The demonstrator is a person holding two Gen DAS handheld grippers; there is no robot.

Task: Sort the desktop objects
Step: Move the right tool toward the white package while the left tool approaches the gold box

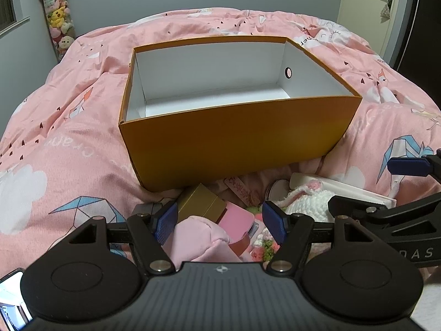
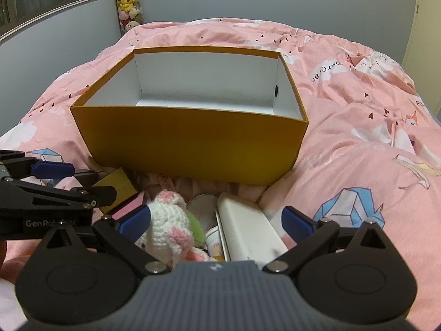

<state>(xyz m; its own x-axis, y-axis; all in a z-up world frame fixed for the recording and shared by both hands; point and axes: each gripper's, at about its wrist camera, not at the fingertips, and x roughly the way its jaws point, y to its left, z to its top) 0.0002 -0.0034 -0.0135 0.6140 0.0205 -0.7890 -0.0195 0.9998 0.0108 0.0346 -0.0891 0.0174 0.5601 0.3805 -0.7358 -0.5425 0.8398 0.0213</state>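
An empty orange box (image 1: pixel 234 140) with a white inside stands on the pink bed; it also shows in the right wrist view (image 2: pixel 190 143). Below it lies a pile of small things. My left gripper (image 1: pixel 220 220) is open above a pink cloth pouch (image 1: pixel 204 237), a gold box (image 1: pixel 201 202) and a pink case (image 1: pixel 237 220). My right gripper (image 2: pixel 217 220) is open over a white crochet toy (image 2: pixel 171 220) and a white case (image 2: pixel 248 229). Neither holds anything.
A pink duvet (image 1: pixel 69 138) covers the bed all around the box. A round tin (image 2: pixel 204 204) and a small cup (image 2: pixel 215 240) lie between the toy and the white case. A phone (image 1: pixel 11 298) lies at the lower left. Plush toys (image 1: pixel 58 13) hang on the far wall.
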